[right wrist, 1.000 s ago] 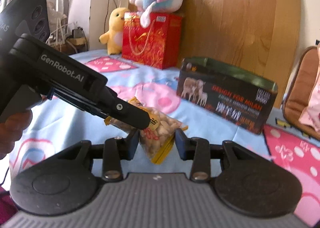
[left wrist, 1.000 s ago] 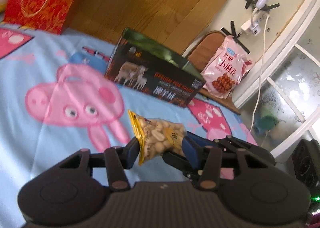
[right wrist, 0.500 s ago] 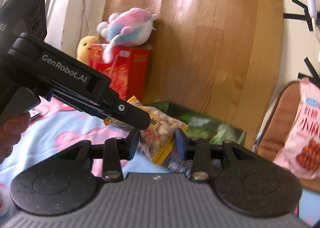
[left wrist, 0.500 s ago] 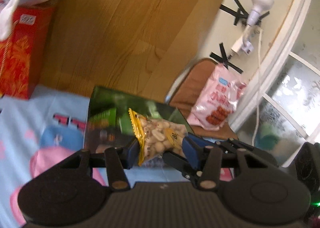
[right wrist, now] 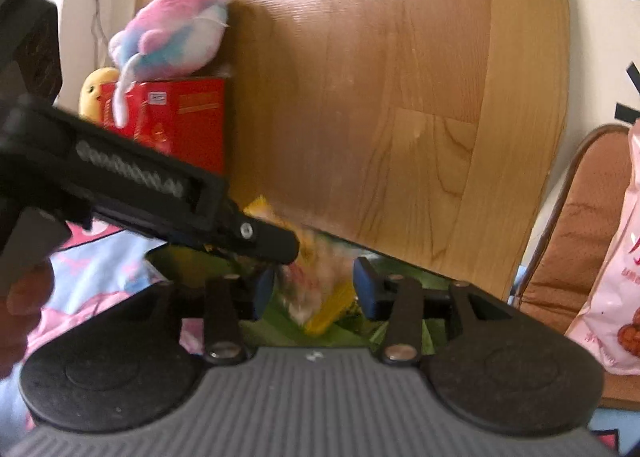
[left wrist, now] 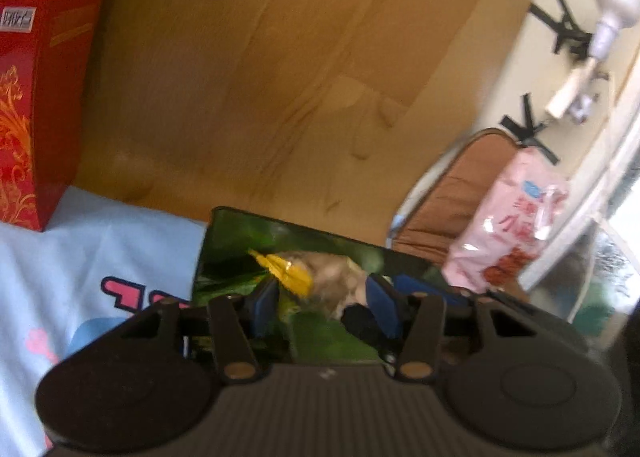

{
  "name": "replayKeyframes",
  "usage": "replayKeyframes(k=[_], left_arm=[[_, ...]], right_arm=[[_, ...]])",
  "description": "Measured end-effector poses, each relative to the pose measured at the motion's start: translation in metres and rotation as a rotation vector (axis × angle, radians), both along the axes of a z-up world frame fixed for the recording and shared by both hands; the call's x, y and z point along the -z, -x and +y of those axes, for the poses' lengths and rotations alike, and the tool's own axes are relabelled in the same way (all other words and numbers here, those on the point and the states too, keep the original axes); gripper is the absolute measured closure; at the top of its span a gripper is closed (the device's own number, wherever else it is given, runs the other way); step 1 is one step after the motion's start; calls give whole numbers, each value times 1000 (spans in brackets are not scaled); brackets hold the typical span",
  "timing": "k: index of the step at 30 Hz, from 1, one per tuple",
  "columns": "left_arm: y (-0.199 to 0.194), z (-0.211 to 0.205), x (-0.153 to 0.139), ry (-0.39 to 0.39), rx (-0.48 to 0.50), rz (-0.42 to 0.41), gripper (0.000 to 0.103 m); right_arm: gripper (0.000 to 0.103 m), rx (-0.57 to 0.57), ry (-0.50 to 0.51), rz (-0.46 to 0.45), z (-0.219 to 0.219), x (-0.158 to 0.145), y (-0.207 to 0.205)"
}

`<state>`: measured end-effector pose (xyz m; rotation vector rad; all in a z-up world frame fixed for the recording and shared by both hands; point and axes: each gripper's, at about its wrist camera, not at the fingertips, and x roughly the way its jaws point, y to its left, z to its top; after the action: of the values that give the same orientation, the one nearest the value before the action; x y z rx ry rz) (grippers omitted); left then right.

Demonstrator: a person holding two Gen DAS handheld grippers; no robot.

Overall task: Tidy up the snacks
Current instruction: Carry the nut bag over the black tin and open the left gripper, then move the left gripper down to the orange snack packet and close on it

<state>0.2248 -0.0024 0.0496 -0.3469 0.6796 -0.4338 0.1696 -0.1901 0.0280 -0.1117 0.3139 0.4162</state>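
Note:
A clear peanut bag with yellow ends [left wrist: 320, 279] [right wrist: 320, 285] hangs blurred and tilted over the dark box with a green lining [left wrist: 228, 245] [right wrist: 176, 261]. It lies between the blue pads of both grippers. My left gripper [left wrist: 322, 299] has its jaws opening, and the bag has slipped askew between them. It reaches in from the left in the right wrist view [right wrist: 276, 253]. My right gripper [right wrist: 314, 289] is opening too, with a gap showing on each side of the bag.
A wooden headboard [left wrist: 260, 77] rises right behind the box. A red gift bag [left wrist: 24, 97] [right wrist: 192, 117] with a plush toy [right wrist: 176, 29] on it stands to the left. A pink snack bag [left wrist: 516, 225] leans on a brown chair [left wrist: 460, 193] to the right. A hand [right wrist: 20, 305] holds the left gripper.
Both grippers carried the peanut bag from over the blue sheet to above the box by the headboard. Both sets of jaws have widened, and the bag has tilted and gone blurry.

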Motion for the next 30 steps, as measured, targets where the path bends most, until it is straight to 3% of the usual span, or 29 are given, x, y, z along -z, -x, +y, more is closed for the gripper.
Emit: replayKeyframes(k=[7,14,17,22,24,28,30], left_arm=[[13,4,-6,-47,-47,-13,54],[85,-3,-20,-58,27,-68,52],[114,-8,-7,-39,96,-16,52],[147,-19,30,40,226,155,52],[158,-20,40,44,251,189,52],[181,-11,52,77,262,237,50],[195,-9,55,59,270,232,49]], right_arm=[[54,2,-51,-10,-10,-3,17],[49,28,-150,16,-48,-2,70],[49,76,-233,122,-79,15,92],[51,122,-399,321,-118,55,127],[62,106,-443,374,-120,66,134],[69,83,-437,376,-109,67,145],[74,62,-471,404,-108,71,152]])
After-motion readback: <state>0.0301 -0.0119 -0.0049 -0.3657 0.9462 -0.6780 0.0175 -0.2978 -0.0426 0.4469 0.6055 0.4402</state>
